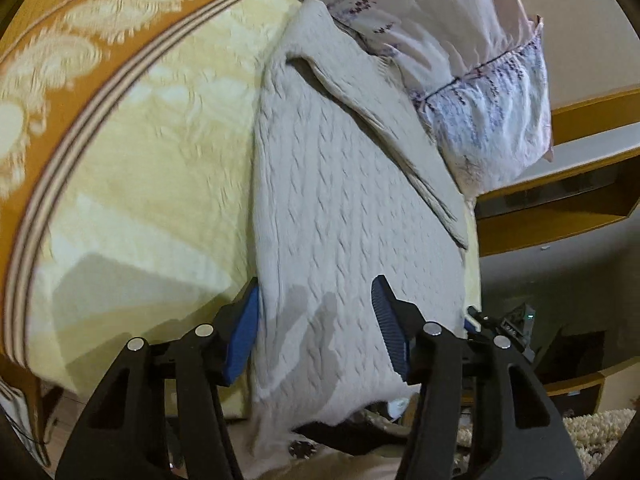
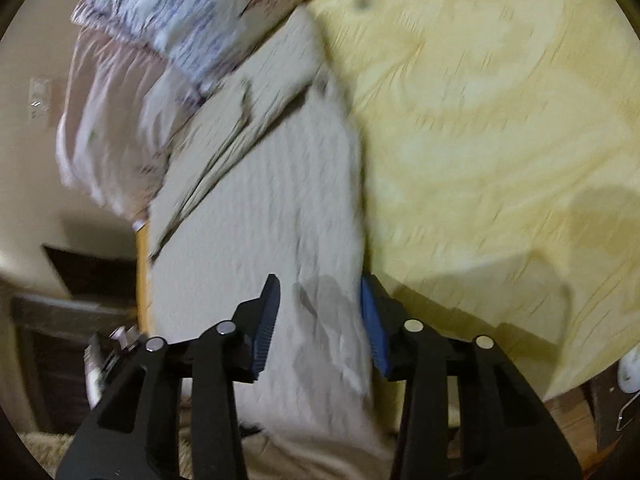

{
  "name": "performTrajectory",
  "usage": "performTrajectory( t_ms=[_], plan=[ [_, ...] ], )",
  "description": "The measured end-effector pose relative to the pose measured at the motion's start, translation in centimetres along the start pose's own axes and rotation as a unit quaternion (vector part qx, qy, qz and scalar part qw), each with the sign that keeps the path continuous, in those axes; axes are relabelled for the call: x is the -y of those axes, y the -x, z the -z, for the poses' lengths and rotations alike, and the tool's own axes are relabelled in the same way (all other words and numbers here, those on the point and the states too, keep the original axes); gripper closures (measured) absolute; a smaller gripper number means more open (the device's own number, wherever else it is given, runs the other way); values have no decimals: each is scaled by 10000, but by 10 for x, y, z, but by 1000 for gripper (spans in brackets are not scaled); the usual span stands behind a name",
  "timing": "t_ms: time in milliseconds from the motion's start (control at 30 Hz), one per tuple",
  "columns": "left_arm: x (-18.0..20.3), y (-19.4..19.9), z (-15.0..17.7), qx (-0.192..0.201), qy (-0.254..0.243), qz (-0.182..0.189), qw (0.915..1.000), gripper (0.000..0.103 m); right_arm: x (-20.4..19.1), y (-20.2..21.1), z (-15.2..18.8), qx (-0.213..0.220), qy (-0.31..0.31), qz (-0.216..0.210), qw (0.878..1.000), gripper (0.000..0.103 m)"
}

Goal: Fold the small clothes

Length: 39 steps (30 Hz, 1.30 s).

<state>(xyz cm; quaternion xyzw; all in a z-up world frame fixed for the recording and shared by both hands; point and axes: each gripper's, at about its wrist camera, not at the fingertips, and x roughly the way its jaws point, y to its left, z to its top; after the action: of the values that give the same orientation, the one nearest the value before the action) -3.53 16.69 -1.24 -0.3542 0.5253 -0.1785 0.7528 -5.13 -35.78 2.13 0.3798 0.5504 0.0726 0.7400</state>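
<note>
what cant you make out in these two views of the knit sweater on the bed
- Left wrist view: the sweater's near hem runs behind the left tool and off the bottom edge.
- Right wrist view: motion blur smears the knit and the pillow; whether the right tool touches the cloth cannot be told.

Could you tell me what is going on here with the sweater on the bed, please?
A person is working on a cream knitted sweater with a hand-held tool in each hand. The sweater lies on a yellow bedspread, one sleeve folded across it, its far end by a pillow. The left tool and the right tool both stand open over the near end of the sweater; neither is gripping it. The right view is blurred.
</note>
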Motion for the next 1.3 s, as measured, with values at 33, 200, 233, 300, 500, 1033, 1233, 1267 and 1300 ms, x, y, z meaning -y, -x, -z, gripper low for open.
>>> performTrajectory(
  t_ms=[33, 200, 233, 300, 500, 1033, 1233, 1267, 1300],
  plan=[
    [0, 0, 7, -81, 68, 82, 9999, 51, 1, -1, 4, -135, -22, -126, 9998, 65],
    [3, 2, 35, -357, 207, 238, 9989, 57, 5, -5, 37, -847, -79, -634, 9944, 71],
    [4, 2, 41, -403, 241, 244, 9986, 57, 7, -3, 43, -901, -103, -673, 9936, 72],
    [5, 4, 52, -483, 320, 277, 9979, 58, 10, -1, 53, -1030, -159, -763, 9916, 72],
    [7, -1, 63, -747, 432, 181, 9961, 66, 3, -6, 59, -1347, 22, -790, 9877, 74],
    [28, 23, 5, -66, 322, 573, 9978, 96, -63, 38, 10, -10, 1318, -816, 9879, 96],
    [34, 29, -38, 545, 447, 1175, 9906, 97, -77, 50, -15, 692, 1488, -927, 9821, 96],
    [36, 29, -48, 644, 458, 1265, 9888, 97, -81, 51, -20, 801, 1496, -1013, 9803, 96],
    [37, 29, -55, 716, 459, 1336, 9874, 97, -81, 53, -24, 869, 1500, -1063, 9791, 96]
  ],
)
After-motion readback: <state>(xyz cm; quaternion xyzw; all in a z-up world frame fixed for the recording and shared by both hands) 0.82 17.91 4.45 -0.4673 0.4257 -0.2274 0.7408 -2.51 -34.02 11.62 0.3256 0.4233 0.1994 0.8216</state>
